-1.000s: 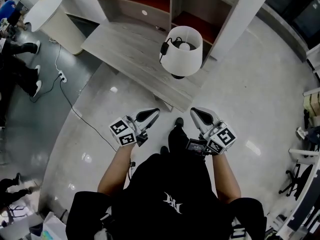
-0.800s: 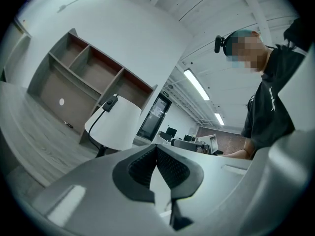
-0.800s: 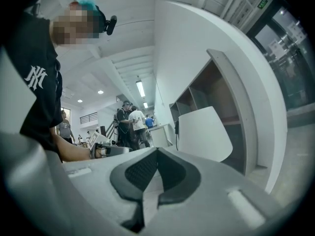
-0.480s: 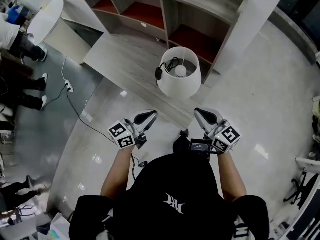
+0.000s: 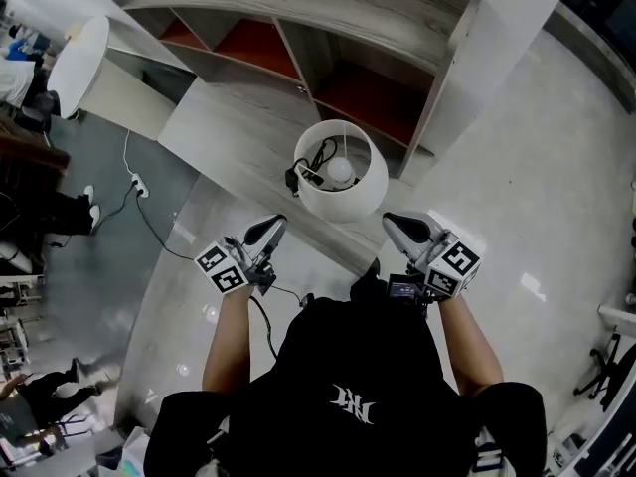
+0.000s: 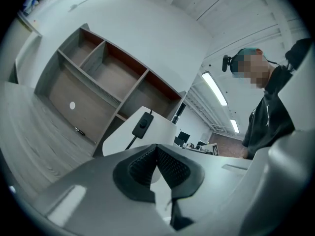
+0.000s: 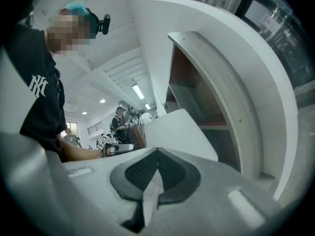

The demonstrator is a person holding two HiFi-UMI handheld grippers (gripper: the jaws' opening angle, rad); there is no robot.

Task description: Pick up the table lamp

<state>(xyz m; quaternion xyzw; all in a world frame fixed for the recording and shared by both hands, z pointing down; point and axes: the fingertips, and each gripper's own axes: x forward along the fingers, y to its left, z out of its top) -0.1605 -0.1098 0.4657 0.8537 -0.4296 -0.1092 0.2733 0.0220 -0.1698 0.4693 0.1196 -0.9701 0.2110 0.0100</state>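
The table lamp stands on the grey wood desk before a red-backed shelf unit, with its cord switch hanging at the shade rim. The left gripper and right gripper flank it without touching, both with jaws closed and empty. The only marking is a white monogram on the person's black shirt. A power strip lies on the floor to the left.

Grey wood-grain table, set against an open shelf unit with red-lined compartments. One item on it: white-shaded table lamp, upright, near the front edge, black cord draped at the shade's top. Glossy pale floor around.
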